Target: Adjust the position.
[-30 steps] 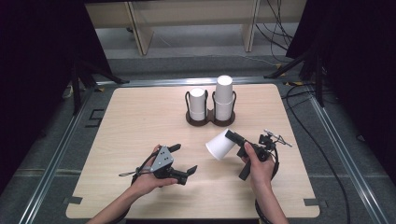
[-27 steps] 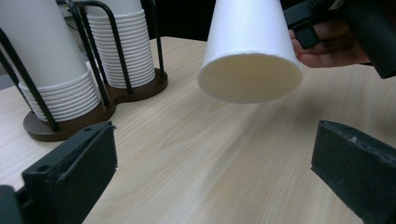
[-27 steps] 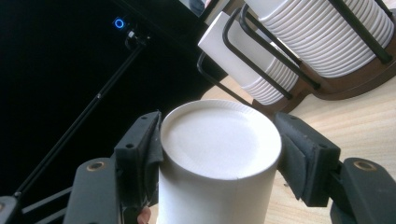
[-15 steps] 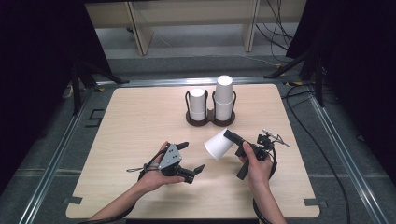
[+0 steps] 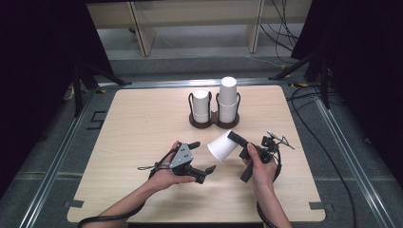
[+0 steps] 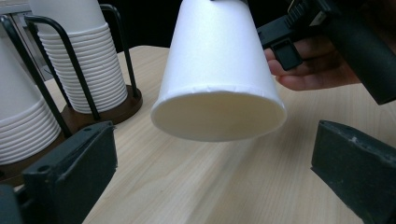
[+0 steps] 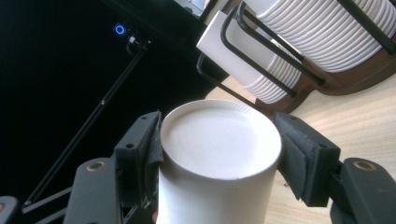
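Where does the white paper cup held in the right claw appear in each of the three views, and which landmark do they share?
High view: white paper cup, centre, tilted, mouth toward the left claw.
Left gripper view: cup, upper centre, open mouth facing the camera.
Right gripper view: cup, bottom centre, base facing the camera, clamped by the right claw.
Shared landmark: cup holder.

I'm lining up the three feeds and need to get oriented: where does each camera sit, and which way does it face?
High view: above the table's near side, looking forward and down; both forearms, left gripper and right gripper show.
Left gripper view: rides that gripper, looking between its open jaws at the paper cup's open mouth.
Right gripper view: looks along jaws clamping the cup's closed base.
All three views share the cup and the cup holder.
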Motion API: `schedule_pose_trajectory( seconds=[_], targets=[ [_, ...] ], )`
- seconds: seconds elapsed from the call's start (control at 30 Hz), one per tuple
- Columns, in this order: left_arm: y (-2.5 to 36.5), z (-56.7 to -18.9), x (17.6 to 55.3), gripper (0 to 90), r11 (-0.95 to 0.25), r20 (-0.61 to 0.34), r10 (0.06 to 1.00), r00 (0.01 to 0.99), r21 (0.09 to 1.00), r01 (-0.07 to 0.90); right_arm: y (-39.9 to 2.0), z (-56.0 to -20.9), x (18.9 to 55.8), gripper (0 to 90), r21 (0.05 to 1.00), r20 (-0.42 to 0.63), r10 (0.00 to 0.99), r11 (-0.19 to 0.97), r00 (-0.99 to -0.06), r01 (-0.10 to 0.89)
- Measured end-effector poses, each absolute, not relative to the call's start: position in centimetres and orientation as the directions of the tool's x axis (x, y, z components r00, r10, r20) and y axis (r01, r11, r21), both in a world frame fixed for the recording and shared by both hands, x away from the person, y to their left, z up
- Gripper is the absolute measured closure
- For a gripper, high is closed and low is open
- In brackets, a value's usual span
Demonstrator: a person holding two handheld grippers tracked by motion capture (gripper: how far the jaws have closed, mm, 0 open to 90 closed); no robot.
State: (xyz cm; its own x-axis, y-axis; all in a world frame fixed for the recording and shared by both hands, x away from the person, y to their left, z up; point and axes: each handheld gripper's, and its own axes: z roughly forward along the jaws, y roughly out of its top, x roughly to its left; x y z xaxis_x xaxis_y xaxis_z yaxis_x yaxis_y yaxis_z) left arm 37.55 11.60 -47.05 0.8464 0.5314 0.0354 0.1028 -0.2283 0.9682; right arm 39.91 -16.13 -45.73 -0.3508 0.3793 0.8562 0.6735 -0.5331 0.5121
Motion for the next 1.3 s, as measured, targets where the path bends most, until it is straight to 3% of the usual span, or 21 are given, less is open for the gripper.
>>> schedule_pose_trajectory(
  seconds=[0.37, 0.47, 1.3],
  targets=[
    [9.8, -47.2, 38.0, 0.0, -0.206, 0.033, 0.526, 0.850, 0.974, 0.090, -16.2, -45.6, 39.9, 36.1, 0.550, 0.831, 0.417, -0.525, -0.367, 0.649],
    [9.6, -47.0, 38.2, 0.0, -0.215, 0.040, 0.530, 0.847, 0.973, 0.089, -16.0, -45.5, 39.8, 36.1, 0.510, 0.858, 0.367, -0.533, -0.358, 0.675],
    [8.7, -47.2, 38.9, 1.5, -0.193, 0.047, 0.546, 0.837, 0.979, 0.071, -16.1, -45.5, 39.8, 36.1, 0.515, 0.856, 0.371, -0.544, -0.361, 0.663]
  ],
)
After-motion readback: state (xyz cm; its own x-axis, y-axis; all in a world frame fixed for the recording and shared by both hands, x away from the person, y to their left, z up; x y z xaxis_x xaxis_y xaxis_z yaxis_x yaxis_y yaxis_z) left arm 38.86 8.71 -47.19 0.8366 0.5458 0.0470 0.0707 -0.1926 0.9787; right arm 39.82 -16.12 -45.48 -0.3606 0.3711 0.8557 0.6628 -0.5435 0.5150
